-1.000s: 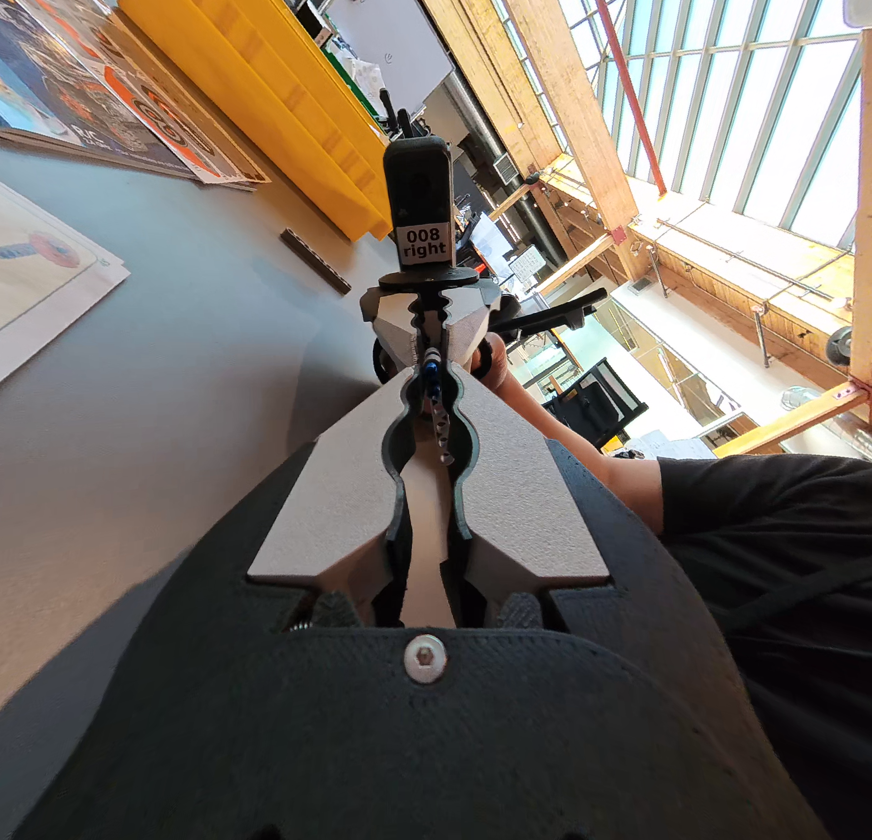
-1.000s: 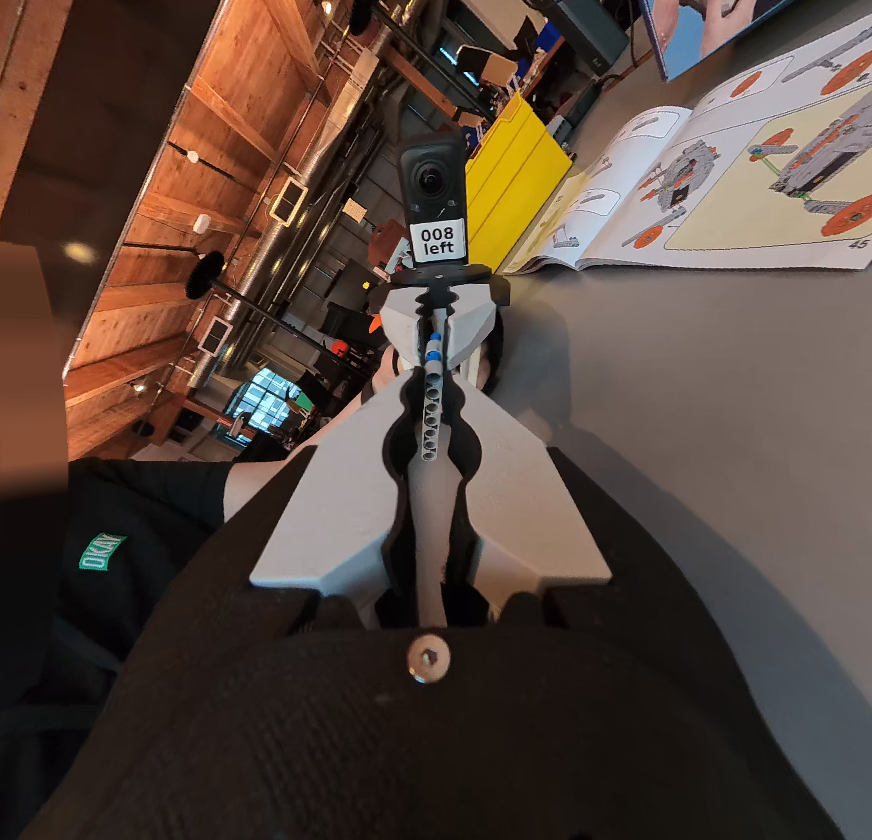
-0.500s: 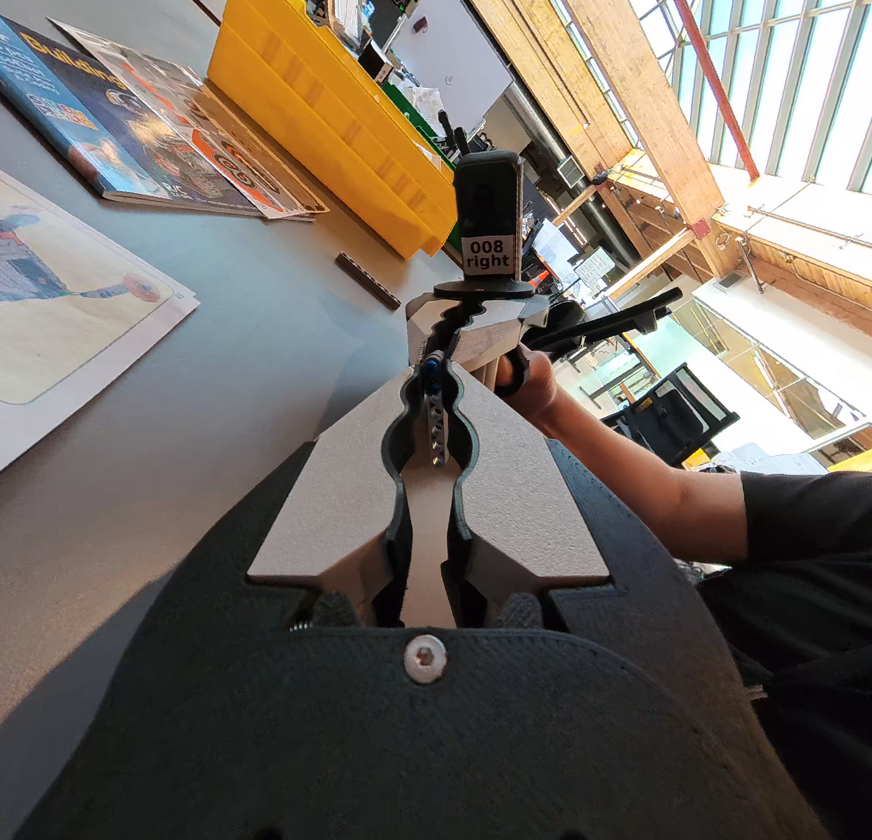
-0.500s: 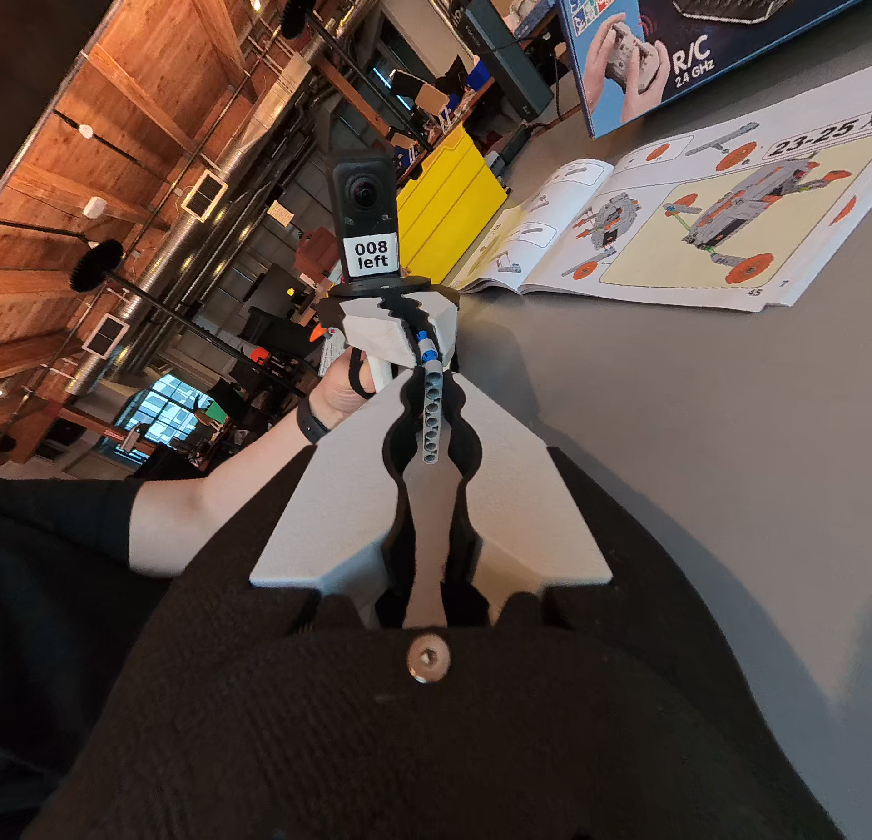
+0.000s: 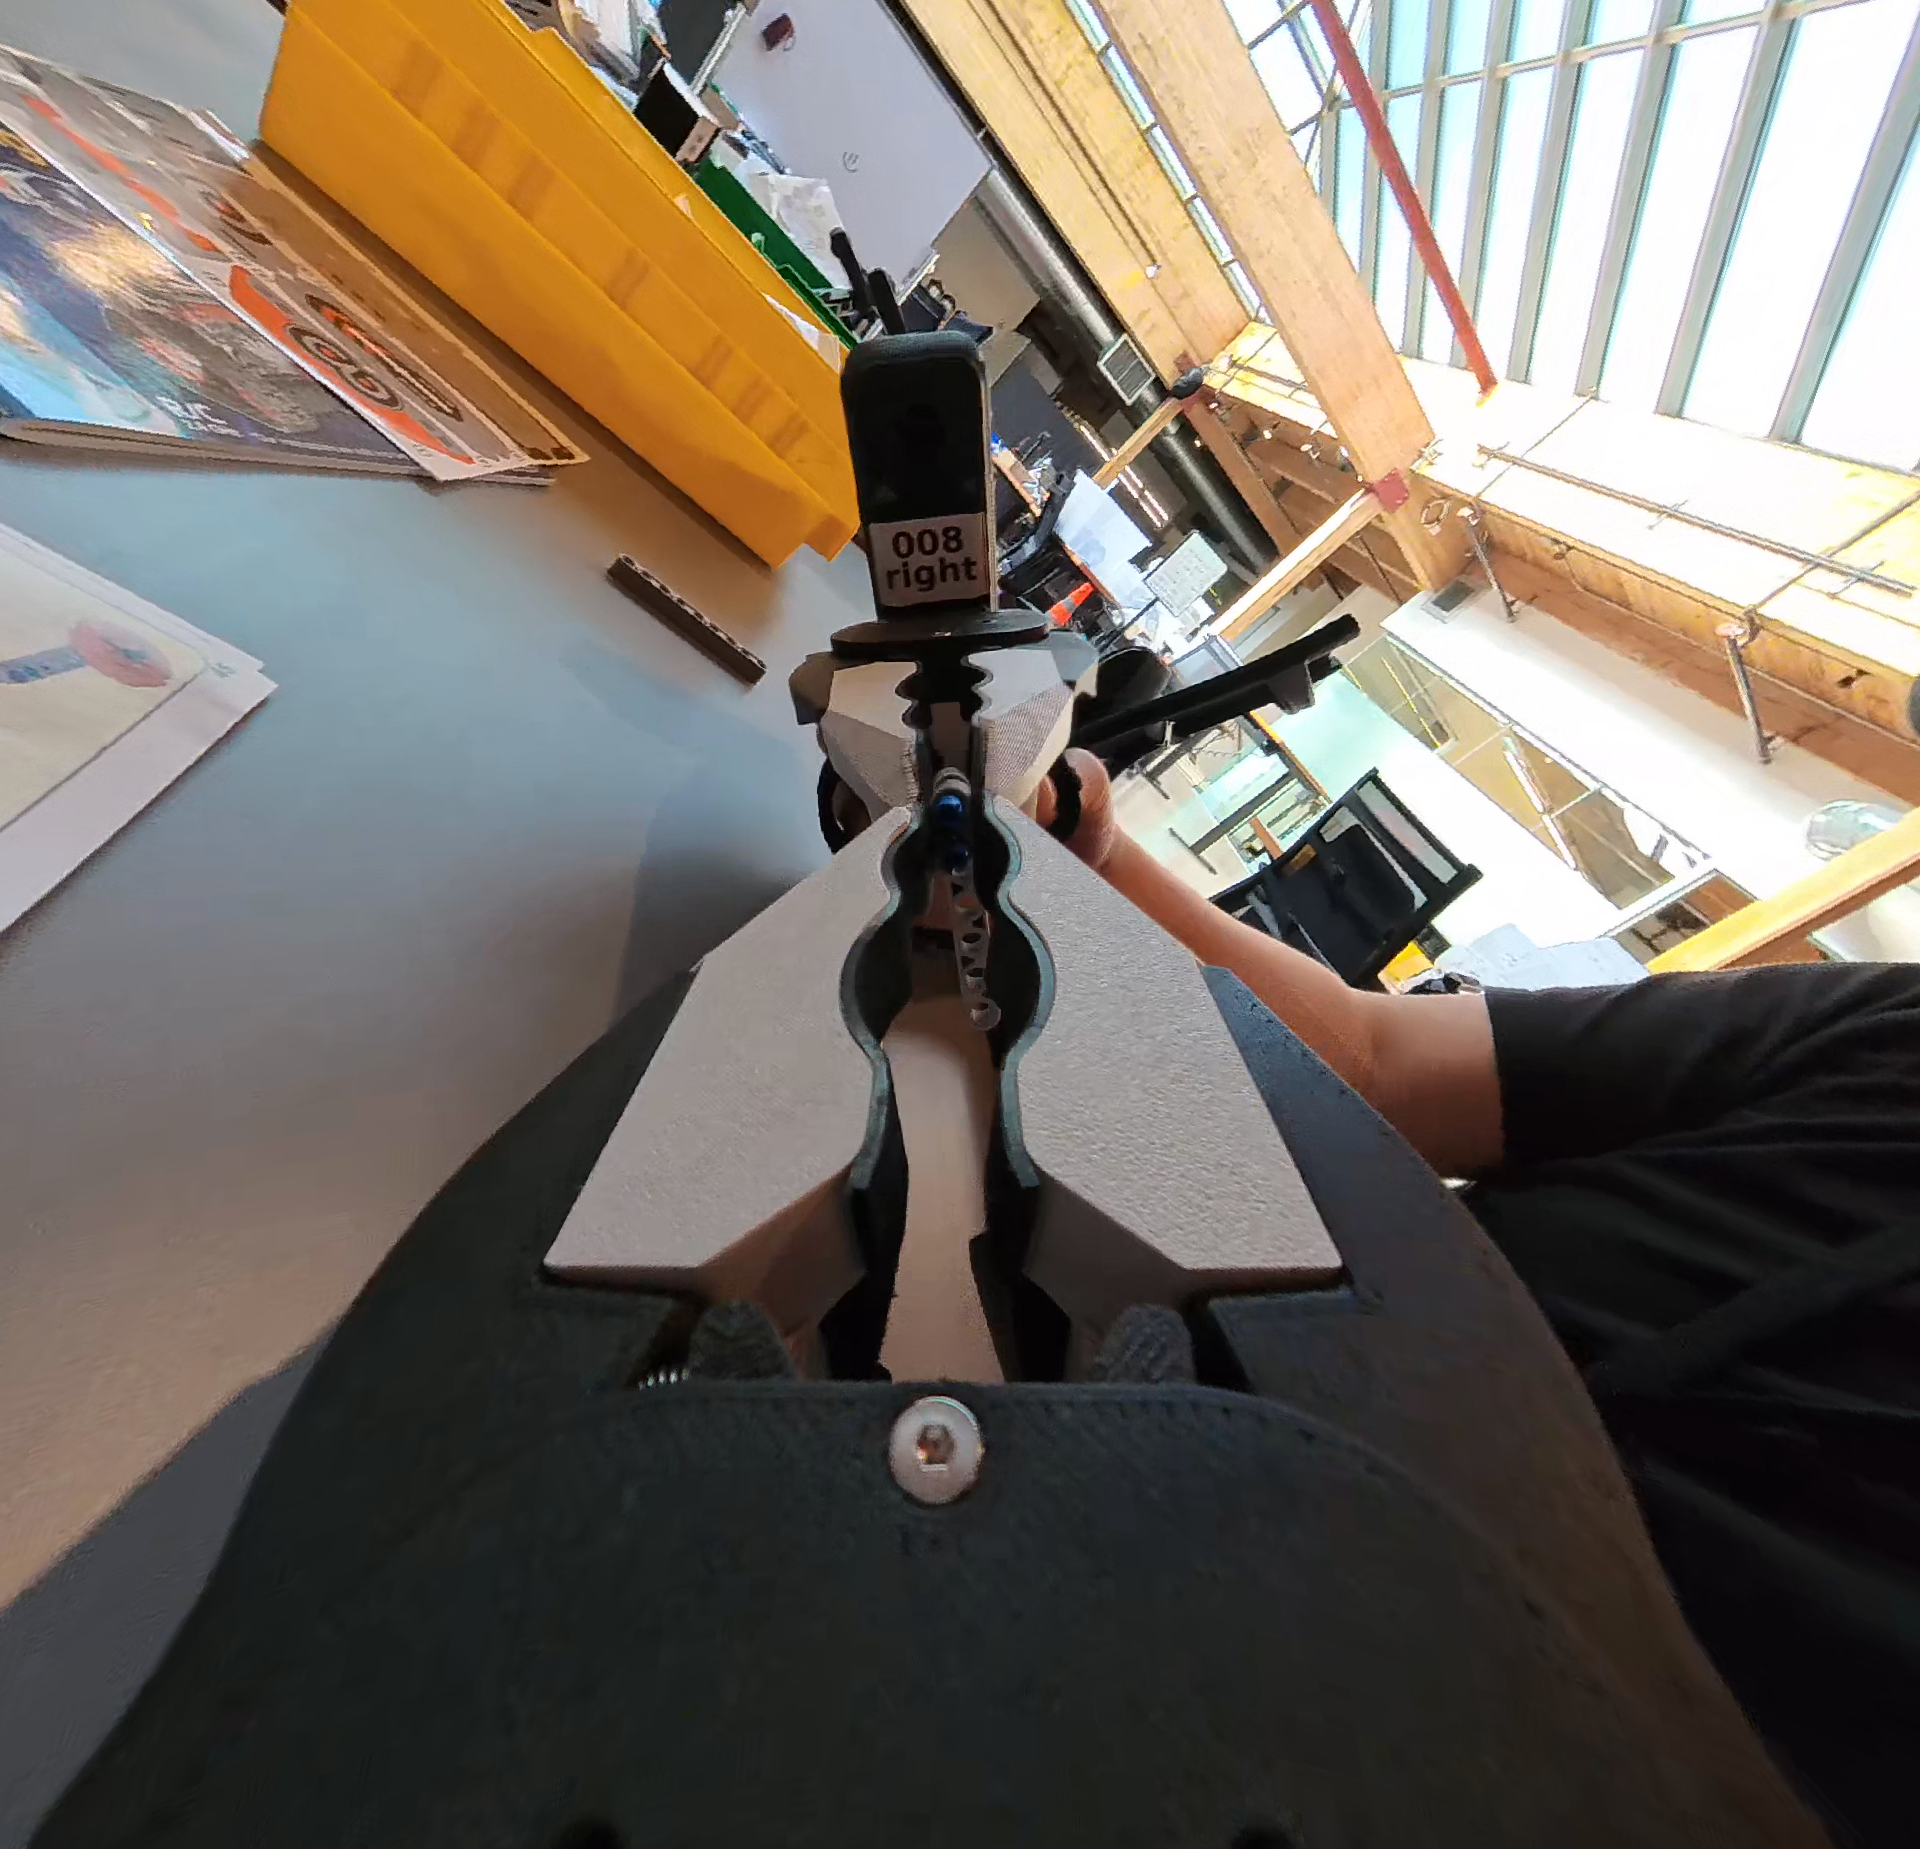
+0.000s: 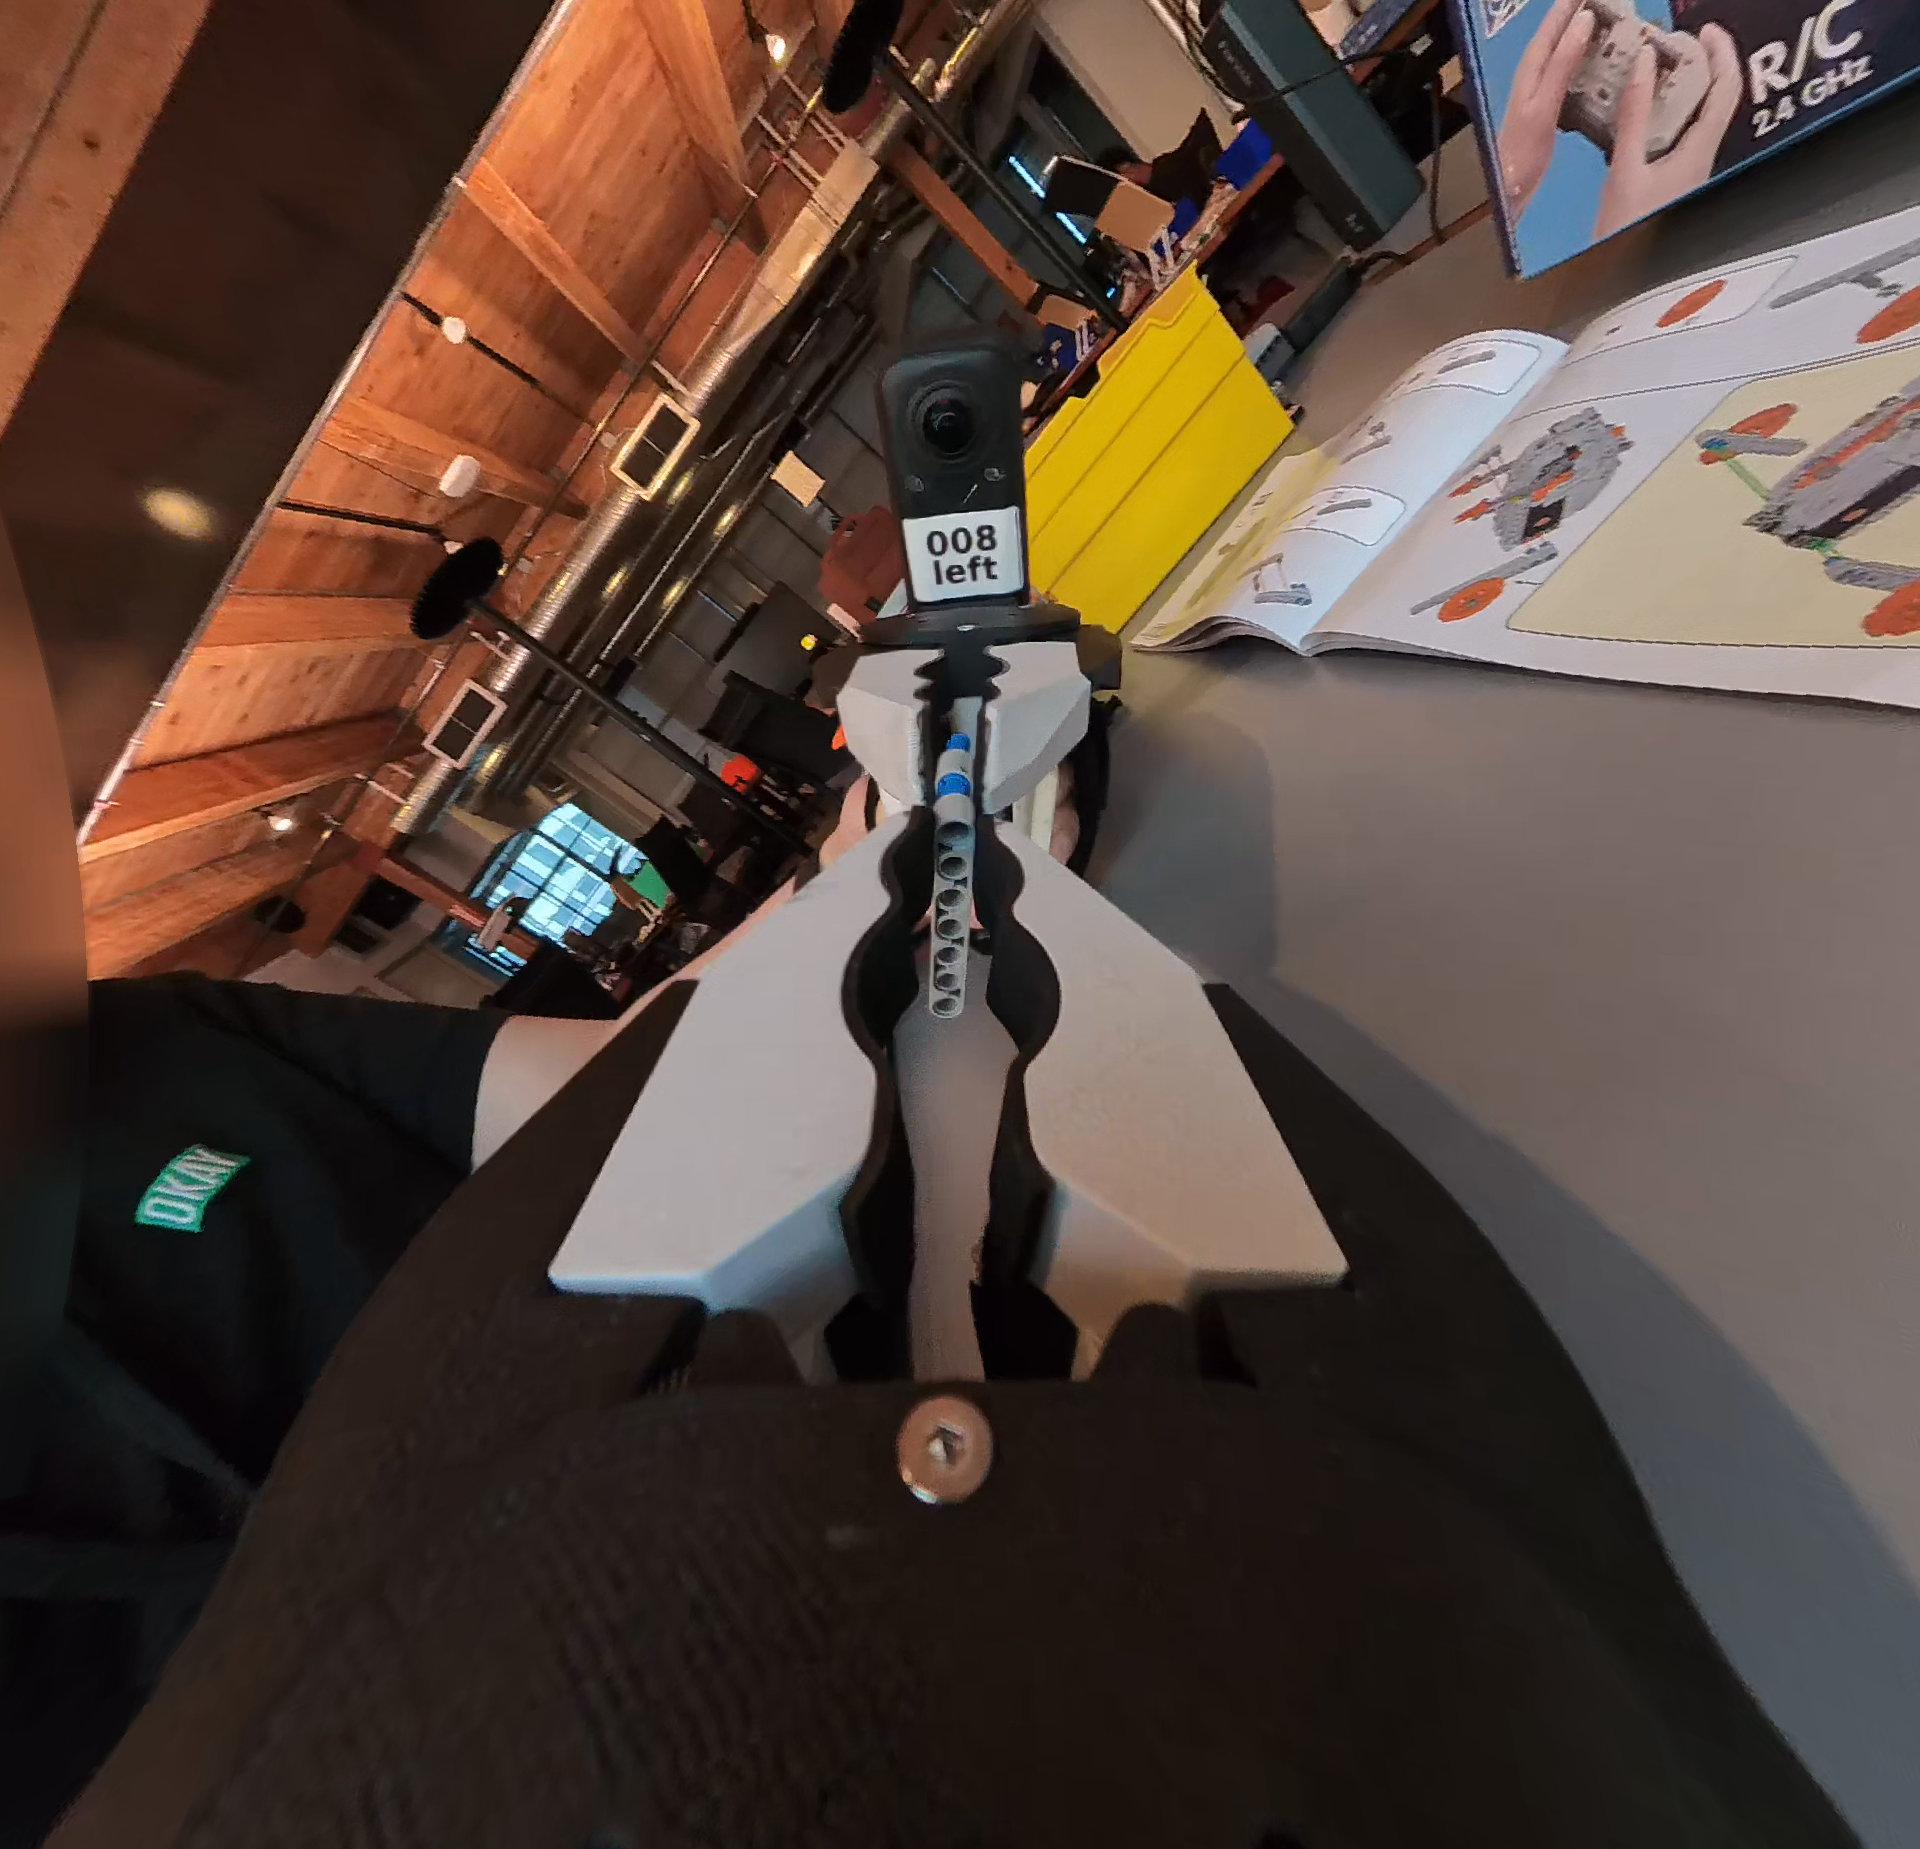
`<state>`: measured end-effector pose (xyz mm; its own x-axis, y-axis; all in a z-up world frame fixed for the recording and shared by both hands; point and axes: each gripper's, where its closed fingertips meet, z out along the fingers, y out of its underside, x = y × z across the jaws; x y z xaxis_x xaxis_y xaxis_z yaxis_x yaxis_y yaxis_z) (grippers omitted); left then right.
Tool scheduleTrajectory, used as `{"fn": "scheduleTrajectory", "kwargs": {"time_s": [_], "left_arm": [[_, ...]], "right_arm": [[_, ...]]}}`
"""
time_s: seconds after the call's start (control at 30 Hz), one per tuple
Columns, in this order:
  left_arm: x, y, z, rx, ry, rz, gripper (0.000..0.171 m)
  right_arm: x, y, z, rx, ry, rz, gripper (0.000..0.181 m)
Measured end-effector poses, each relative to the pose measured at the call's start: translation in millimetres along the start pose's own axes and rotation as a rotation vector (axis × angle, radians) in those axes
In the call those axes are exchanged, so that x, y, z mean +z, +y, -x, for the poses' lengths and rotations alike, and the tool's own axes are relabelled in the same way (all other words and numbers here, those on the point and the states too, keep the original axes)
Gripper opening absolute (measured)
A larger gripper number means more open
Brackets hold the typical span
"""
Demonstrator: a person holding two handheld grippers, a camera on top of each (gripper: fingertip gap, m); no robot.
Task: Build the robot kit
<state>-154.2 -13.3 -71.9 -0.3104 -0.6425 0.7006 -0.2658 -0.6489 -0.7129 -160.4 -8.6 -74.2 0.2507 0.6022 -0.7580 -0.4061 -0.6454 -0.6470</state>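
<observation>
Grey worktop [image 5: 436, 864] tilts beneath me, with a yellow bin [image 5: 540, 241], an open instruction booklet [image 6: 1558, 511] and a loose dark beam [image 5: 686, 620] lying on it. My left gripper [image 5: 951, 833] and right gripper [image 6: 951, 843] meet tip to tip, jaws closed. The right grips a grey holed beam [image 6: 951, 916] tipped by a blue pin [image 6: 951, 783]; which jaws pinch the pin I cannot tell. The booklet's far page is cut off.
</observation>
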Motion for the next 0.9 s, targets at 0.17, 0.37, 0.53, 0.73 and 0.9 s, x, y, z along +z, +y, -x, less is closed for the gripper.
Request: {"fn": "scheduleTrajectory", "kwargs": {"time_s": [0.17, 0.37, 0.53, 0.73, 0.9], "left_arm": [[0.2, 1.8, 5.3, 0.049, -0.063, 0.014, 0.006], [0.1, 2.6, 6.6, 0.077, -0.081, 0.020, 0.006], [-1.0, -0.4, 0.3, 0.024, -0.014, 0.003, 0.006], [-0.9, -6.1, 2.3, -0.008, -0.002, -0.024, 0.005], [0.0, -9.2, 1.3, -0.008, 0.009, -0.037, 0.005]], "right_arm": [[-0.4, 1.2, -5.6, -0.020, 0.045, 0.009, 0.005], [0.1, 2.5, -7.8, -0.063, 0.082, 0.025, 0.005], [1.9, 0.9, 0.0, -0.056, 0.031, 0.018, 0.005], [1.9, -5.0, -3.3, -0.058, 0.051, -0.012, 0.005], [0.9, -9.7, -1.8, -0.054, 0.038, -0.037, 0.005]]}}
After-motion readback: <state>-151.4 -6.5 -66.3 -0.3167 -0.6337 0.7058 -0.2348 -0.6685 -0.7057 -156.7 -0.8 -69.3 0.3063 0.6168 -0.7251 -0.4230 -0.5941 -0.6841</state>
